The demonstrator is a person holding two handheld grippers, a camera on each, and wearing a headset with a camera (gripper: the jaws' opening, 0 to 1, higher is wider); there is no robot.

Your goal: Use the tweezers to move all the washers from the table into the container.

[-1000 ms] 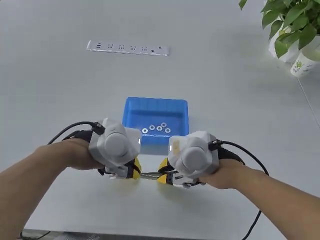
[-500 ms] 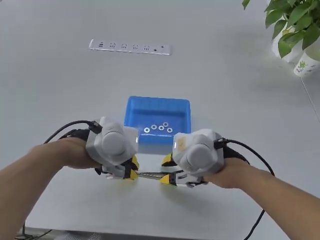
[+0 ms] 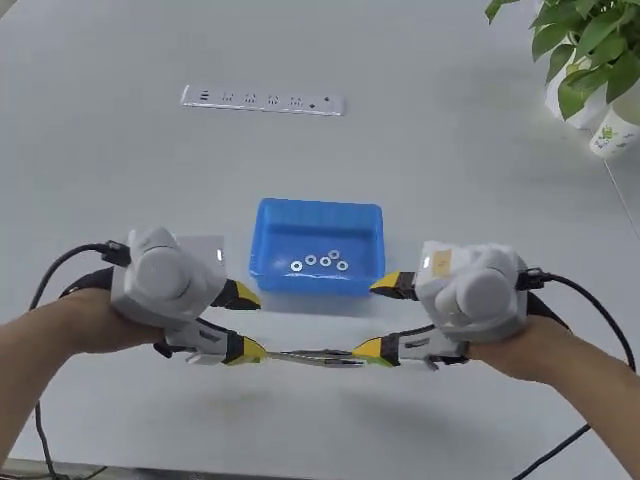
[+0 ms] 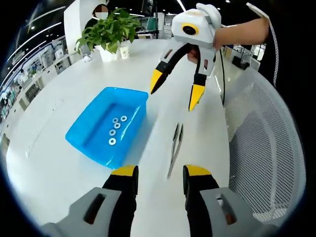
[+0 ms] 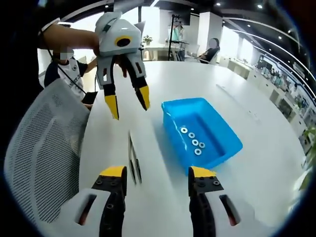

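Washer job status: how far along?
Done: five washers lie in the blue container, and the table around it looks bare of washers. In hand: nothing. The tweezers lie flat on the table between the left claw and the right claw, both open. Left: probably nothing, unless a washer hides behind the claws.

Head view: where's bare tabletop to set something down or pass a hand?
Free: the wide band between the power strip and the blue container; the stretch right of the container toward the potted plant; the stretch left of the container. Crowded: in front of the container, where the open left claw and right claw flank the tweezers.
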